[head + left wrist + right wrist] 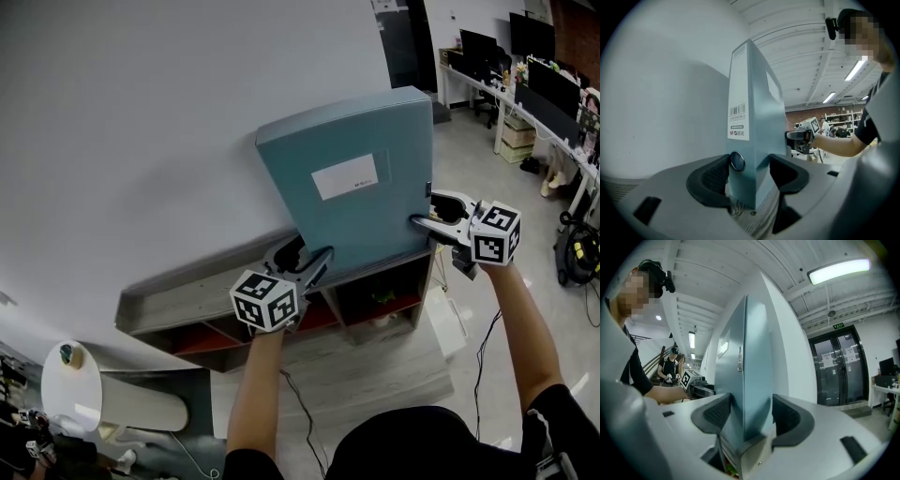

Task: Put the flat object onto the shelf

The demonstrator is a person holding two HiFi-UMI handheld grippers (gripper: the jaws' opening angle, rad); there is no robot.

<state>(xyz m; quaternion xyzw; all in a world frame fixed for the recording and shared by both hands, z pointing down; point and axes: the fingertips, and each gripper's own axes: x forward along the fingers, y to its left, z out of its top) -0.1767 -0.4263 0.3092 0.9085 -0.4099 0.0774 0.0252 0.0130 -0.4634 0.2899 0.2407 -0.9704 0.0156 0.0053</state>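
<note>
A flat teal box file (347, 178) with a white label stands upright on top of the low grey shelf unit (187, 295), leaning close to the white wall. My left gripper (314, 258) is shut on its lower left corner. In the left gripper view the file's spine (750, 117) with its metal ring sits between the pads of that gripper (750, 173). My right gripper (422, 208) is shut on the file's right edge. The right gripper view shows that edge (745, 362) pressed between both pads of this gripper (750, 416).
The shelf unit has open compartments (309, 319) below with red and green items inside. A round white table (70, 384) stands at the lower left. Desks with monitors (525, 56) line the far right. Glass doors (839, 366) lie beyond the file.
</note>
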